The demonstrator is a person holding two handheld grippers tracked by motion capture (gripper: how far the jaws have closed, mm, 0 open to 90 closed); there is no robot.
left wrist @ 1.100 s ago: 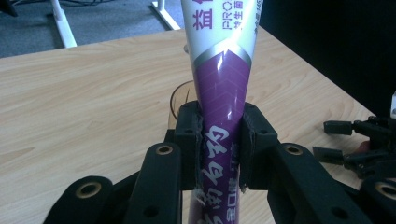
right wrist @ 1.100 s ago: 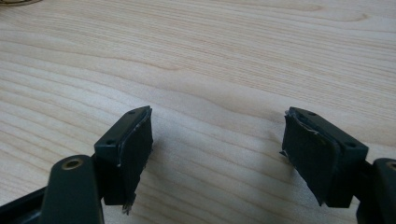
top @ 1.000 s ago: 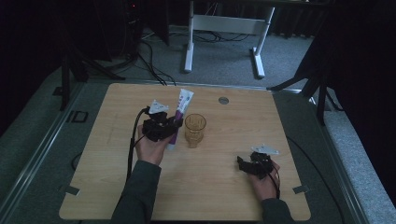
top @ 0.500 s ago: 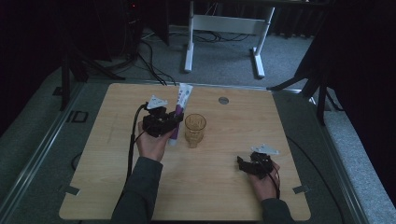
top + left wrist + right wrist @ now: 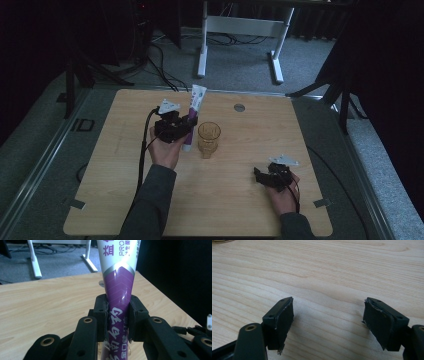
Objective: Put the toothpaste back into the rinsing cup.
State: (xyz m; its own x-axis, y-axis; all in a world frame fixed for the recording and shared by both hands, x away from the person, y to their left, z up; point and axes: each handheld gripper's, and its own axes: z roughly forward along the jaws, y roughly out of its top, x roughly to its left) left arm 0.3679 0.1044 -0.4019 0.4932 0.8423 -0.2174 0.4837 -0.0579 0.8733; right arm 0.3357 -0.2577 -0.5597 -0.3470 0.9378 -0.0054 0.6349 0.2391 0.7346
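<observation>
Left tongs hold a tube beside a cup; right tongs rest open.

The counter [image 5: 125,200] carries everything. The left forearm comes in from six o'clock and slants toward twelve, its hand [image 5: 162,150] cupped under the left tongs [image 5: 189,120], which are clamped on the purple lower part of the tube [image 5: 192,112]. The tube's long axis runs from six toward twelve o'clock, tipped slightly to one, white end farthest from the person; in the left gripper view it stands upright between the pads [image 5: 101,315], which press both its sides. The cup [image 5: 209,139] stands upright just beside the tube, at its three o'clock. At the cup's five o'clock, well apart, the right hand [image 5: 282,197] rests low with the right tongs [image 5: 257,176] pointing toward nine; their jaws stand wide apart over bare wood.
</observation>
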